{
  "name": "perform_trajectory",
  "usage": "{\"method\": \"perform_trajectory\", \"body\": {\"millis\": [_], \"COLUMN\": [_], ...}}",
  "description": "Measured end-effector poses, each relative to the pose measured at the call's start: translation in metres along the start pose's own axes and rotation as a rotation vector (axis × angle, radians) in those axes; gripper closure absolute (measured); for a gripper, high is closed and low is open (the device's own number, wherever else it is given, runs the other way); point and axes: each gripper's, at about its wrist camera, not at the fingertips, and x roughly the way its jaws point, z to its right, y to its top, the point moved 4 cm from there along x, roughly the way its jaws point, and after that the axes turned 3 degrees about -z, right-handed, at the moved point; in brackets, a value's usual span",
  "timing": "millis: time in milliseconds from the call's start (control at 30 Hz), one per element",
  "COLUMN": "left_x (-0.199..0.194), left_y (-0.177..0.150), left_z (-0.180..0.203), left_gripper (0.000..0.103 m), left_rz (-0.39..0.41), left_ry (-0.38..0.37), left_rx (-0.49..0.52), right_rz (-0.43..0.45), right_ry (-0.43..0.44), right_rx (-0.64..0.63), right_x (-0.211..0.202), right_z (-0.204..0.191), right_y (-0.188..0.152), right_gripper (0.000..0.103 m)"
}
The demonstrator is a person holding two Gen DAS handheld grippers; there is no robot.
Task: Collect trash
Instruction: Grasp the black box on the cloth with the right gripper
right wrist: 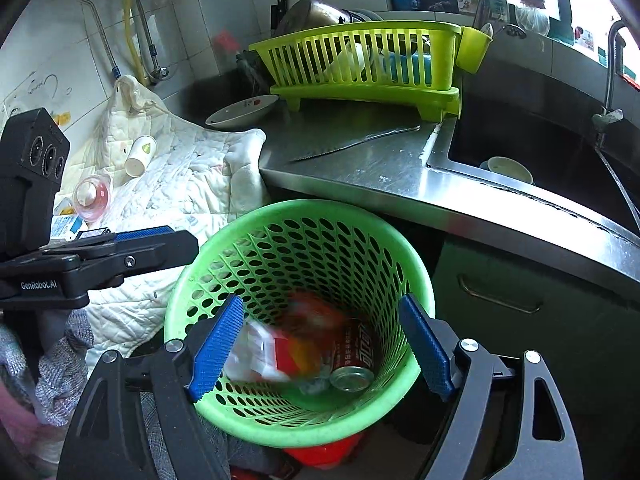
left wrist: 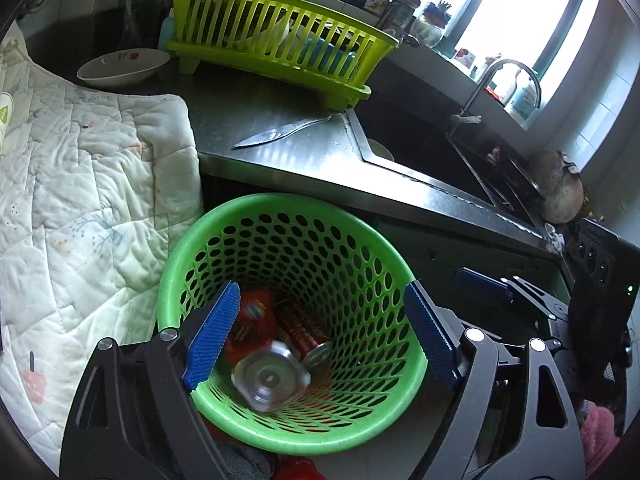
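A green perforated basket [left wrist: 288, 216] stands below the counter edge; it also shows in the right wrist view [right wrist: 304, 216]. Inside lie a red can [right wrist: 356, 360], a red-and-white wrapper [right wrist: 272, 356], blurred, and a clear plastic bottle [left wrist: 272, 380], blurred. My left gripper [left wrist: 320, 340] is open and empty above the basket mouth. My right gripper [right wrist: 320, 348] is open and empty above the same basket. A paper cup [right wrist: 140, 156] and a clear pink-tinted cup [right wrist: 92, 198] lie on the quilted cloth [right wrist: 180, 184].
A steel counter [left wrist: 288, 152] holds a knife [left wrist: 276, 136], a white bowl [left wrist: 124, 66] and a yellow-green dish rack [left wrist: 280, 48]. A sink [right wrist: 540, 148] with a faucet [left wrist: 496, 84] lies to the right. Clothes [right wrist: 60, 364] pile at the lower left.
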Motion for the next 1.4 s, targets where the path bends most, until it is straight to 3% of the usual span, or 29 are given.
{"method": "perform_trajectory", "body": {"millis": [300,633,1400], "left_x": [-0.031,-0.086,-0.22], "left_y": [-0.007,-0.013,-0.038], "left_z": [-0.011,-0.045,-0.179], "left_gripper": [0.02,0.02,0.02], "left_rz": [0.029,0.091,0.229], "left_ry": [0.063,0.148,0.413], "left_rx": [0.009,-0.039,-0.263], "right_rz": [0.002,0.013,-0.046], "right_ry": [0.023,0.068,0.276], "right_rx": [-0.015,-0.079,-0.403], "right_x": [0.0,0.002,0.054], "right_z": [-0.012,-0.053,-0.218], "right_y": [0.002,0.013,0.042], "right_gripper": [0.025,0.022,0.021]}}
